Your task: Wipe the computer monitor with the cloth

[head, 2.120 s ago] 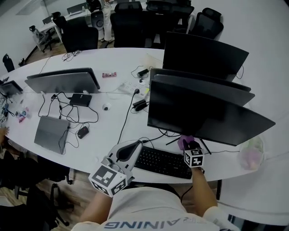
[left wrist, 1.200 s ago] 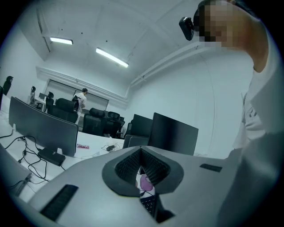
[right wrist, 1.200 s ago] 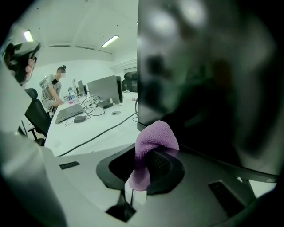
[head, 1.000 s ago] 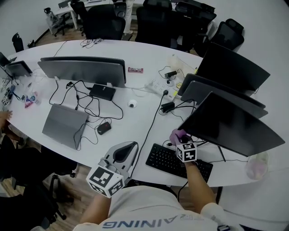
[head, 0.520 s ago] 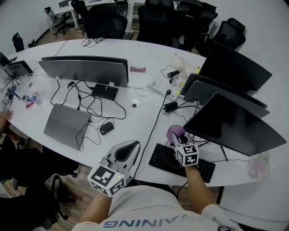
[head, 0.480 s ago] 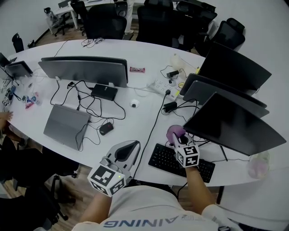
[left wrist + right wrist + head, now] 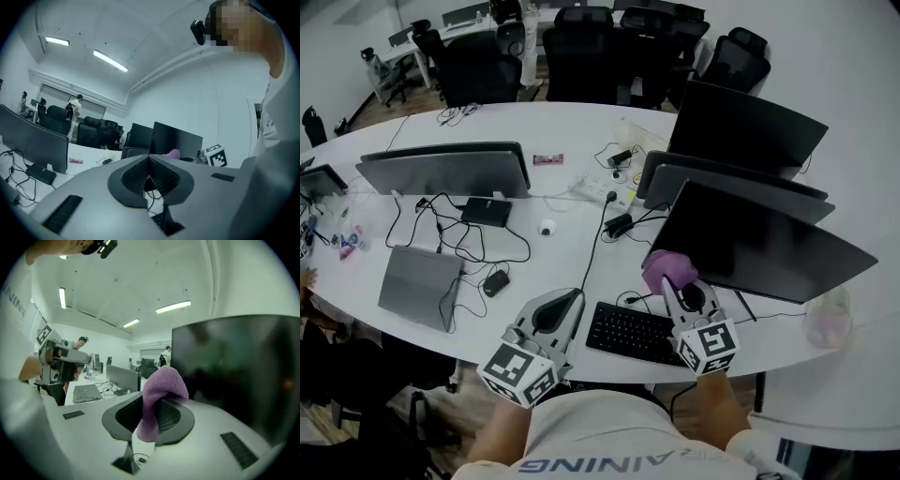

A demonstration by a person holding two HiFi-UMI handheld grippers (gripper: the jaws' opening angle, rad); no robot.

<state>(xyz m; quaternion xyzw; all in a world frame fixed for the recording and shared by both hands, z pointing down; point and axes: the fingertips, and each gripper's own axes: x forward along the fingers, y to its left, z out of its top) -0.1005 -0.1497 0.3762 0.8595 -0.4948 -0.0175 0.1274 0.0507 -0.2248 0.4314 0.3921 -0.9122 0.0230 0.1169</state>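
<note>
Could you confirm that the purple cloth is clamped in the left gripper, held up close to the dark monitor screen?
Not quite: the right gripper clamps the purple cloth, as the right gripper view shows, held up close to the dark monitor screen.

The right tool (image 7: 675,286) is covering the keyboard (image 7: 628,330) end nearest the monitor (image 7: 759,246). The cloth (image 7: 661,265) is hiding part of the monitor's stand. Left of the monitor, a pink packet (image 7: 547,159) is appearing too small to identify.

White table (image 7: 581,131): monitors (image 7: 759,239), keyboard (image 7: 633,333), laptop (image 7: 417,284), mouse (image 7: 495,281), cables (image 7: 455,239); small round item (image 7: 547,228), perhaps webcam.
</note>
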